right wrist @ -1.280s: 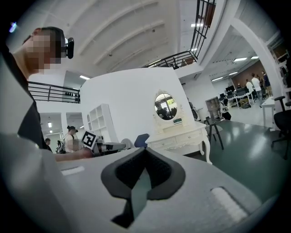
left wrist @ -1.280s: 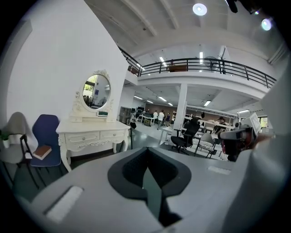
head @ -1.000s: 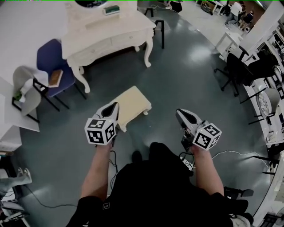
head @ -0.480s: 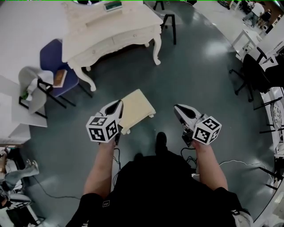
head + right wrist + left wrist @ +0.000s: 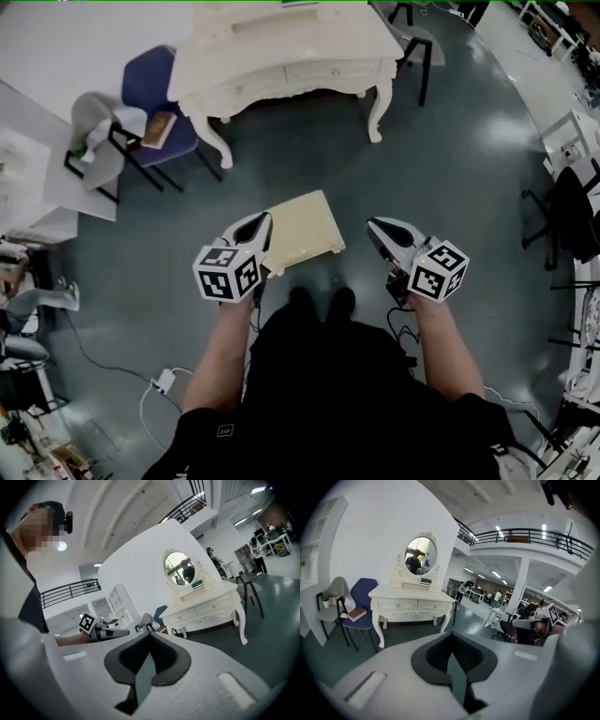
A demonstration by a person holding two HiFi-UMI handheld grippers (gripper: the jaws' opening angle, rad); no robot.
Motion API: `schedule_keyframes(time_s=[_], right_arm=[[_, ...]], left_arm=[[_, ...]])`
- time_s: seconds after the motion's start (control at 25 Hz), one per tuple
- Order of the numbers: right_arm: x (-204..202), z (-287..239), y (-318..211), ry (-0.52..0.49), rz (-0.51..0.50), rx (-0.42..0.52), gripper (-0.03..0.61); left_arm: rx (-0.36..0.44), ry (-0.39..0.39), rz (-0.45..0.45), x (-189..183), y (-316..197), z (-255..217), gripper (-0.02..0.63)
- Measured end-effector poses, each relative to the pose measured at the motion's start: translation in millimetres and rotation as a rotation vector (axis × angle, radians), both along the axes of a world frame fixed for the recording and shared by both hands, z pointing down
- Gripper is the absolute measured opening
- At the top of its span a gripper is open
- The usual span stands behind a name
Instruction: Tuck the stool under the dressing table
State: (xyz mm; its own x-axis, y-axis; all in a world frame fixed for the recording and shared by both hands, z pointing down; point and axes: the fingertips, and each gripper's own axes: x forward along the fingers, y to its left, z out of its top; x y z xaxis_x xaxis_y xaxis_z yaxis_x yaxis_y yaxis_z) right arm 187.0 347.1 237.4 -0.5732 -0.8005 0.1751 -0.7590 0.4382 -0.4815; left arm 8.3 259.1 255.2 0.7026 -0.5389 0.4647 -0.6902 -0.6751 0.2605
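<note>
- I hold both grippers shut and empty. The left gripper [image 5: 262, 219] is by the left edge of the stool [image 5: 302, 230] and the right gripper [image 5: 374, 226] is off its right side, flanking it for a push, I judge.
- The stool stands on the floor at my feet, well apart from the dressing table [image 5: 281, 61], not yet tucked.
- The gap between the table's legs looks free. A blue chair [image 5: 155, 98] stands to its left and a dark chair [image 5: 417, 42] to its right, both off the path.

The dark glossy floor [image 5: 469, 178] is carrying the stool [image 5: 305, 228] near, the dressing table [image 5: 291, 56] far, and a blue chair [image 5: 155, 98] far left.
</note>
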Motion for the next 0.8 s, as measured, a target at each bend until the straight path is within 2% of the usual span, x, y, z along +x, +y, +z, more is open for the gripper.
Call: schedule_keyframes(time_s=[0.2,0.32,0.6,0.8], right_arm=[[-31,5,-34,0.010,-0.093,-0.038,0.005],[-56,9,-55,0.041,-0.146,-0.062,0.006],[-98,17,-97,0.109,-0.188,-0.088,0.014],[-110,57,-95,0.132,-0.238,-0.162,0.035]], left_arm=[[-0.031,0.012,-0.096,-41,-22,13,0.017],[-0.034,0.020,-0.122,-65,-38,18,0.018],[-0.092,0.028,-0.114,-97,-53,53,0.018],[-0.161,0.028,-0.118,-101,-46,93,0.018]])
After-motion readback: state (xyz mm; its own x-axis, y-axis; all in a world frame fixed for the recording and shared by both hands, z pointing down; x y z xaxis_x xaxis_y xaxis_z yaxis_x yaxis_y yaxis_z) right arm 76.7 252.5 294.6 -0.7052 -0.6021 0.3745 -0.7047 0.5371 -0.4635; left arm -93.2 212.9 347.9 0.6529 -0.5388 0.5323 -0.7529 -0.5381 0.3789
